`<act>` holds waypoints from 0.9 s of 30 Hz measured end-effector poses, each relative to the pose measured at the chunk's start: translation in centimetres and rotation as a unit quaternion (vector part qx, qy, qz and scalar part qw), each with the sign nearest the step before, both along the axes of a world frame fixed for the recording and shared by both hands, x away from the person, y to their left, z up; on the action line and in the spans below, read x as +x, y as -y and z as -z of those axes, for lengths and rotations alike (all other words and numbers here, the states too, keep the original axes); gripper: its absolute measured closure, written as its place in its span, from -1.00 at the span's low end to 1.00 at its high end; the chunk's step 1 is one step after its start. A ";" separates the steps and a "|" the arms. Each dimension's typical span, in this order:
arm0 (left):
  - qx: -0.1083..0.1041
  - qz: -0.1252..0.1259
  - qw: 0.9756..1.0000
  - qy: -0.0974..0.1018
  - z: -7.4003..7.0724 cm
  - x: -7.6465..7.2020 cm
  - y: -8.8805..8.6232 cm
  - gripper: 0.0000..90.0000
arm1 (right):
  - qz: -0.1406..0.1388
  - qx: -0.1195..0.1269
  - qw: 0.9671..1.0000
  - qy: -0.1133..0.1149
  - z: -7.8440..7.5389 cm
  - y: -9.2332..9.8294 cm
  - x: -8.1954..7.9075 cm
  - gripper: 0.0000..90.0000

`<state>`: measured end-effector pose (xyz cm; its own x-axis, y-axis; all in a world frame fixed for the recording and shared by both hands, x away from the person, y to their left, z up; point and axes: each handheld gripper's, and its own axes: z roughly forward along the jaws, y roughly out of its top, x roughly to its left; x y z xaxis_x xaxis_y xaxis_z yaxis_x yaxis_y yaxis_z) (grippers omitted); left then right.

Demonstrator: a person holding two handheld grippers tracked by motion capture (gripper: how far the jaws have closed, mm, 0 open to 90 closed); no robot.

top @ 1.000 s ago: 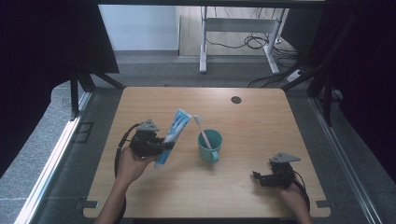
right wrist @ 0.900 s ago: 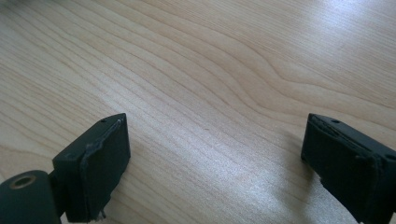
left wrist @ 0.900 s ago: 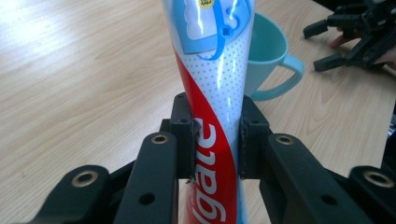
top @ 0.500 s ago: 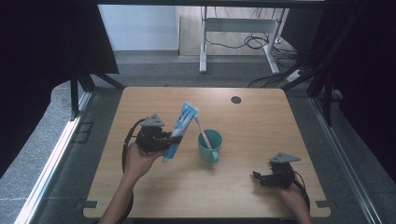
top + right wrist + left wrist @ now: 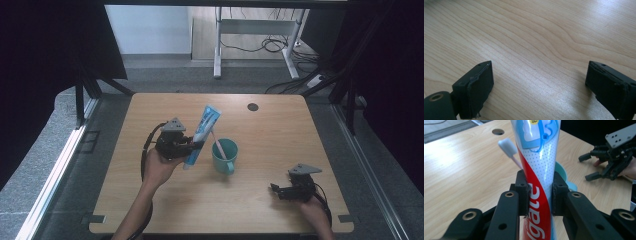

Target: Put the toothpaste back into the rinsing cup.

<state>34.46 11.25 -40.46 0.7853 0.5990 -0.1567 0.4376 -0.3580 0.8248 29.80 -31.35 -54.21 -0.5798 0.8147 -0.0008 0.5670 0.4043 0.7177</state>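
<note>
A blue, white and red toothpaste tube (image 5: 201, 135) stands tilted in my left gripper (image 5: 195, 146), which is shut on its lower part just left of a teal cup (image 5: 224, 156). In the left gripper view both pads squeeze the toothpaste tube (image 5: 540, 172), with the left gripper (image 5: 539, 192) pointing toward the teal cup (image 5: 564, 173). A pink toothbrush (image 5: 219, 148) with a white head (image 5: 507, 146) leans inside the cup. My right gripper (image 5: 275, 190) rests open near the table's front right, with bare wood between its jaws in the right gripper view (image 5: 539, 87).
The wooden table (image 5: 280, 130) has a dark round hole (image 5: 252, 106) near its far edge. A desk frame and cables (image 5: 265, 42) stand on the floor beyond. Black curtains flank both sides.
My left gripper has carried the toothpaste tube to the right and slightly up, closer to the cup. The right gripper has stayed put.
</note>
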 end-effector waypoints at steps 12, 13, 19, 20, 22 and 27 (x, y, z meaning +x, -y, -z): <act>-0.015 0.003 1.000 0.015 -1.0 0.7 2.2 0.62 | 0.001 0.001 1.000 0.000 0.0 0.0 0.0 -0.83; -0.016 0.004 1.000 0.015 -1.1 0.8 2.4 0.62 | 0.001 0.000 1.000 0.000 0.0 0.0 0.0 -0.83; -0.015 0.005 1.000 0.023 -1.3 1.1 3.8 0.62 | 0.001 0.000 1.000 0.000 0.0 0.0 0.0 -0.83; -0.016 0.005 1.000 0.024 -1.3 1.2 4.0 0.62 | 0.001 0.001 1.000 -0.001 0.0 0.0 0.0 -0.83; -0.018 0.007 1.000 0.024 -1.4 1.3 4.4 0.62 | 0.000 0.000 1.000 0.000 0.0 0.0 0.0 -0.83; -0.018 0.007 0.999 0.030 -1.4 1.6 5.5 0.62 | 0.000 0.000 1.000 0.000 0.0 0.0 0.0 -0.83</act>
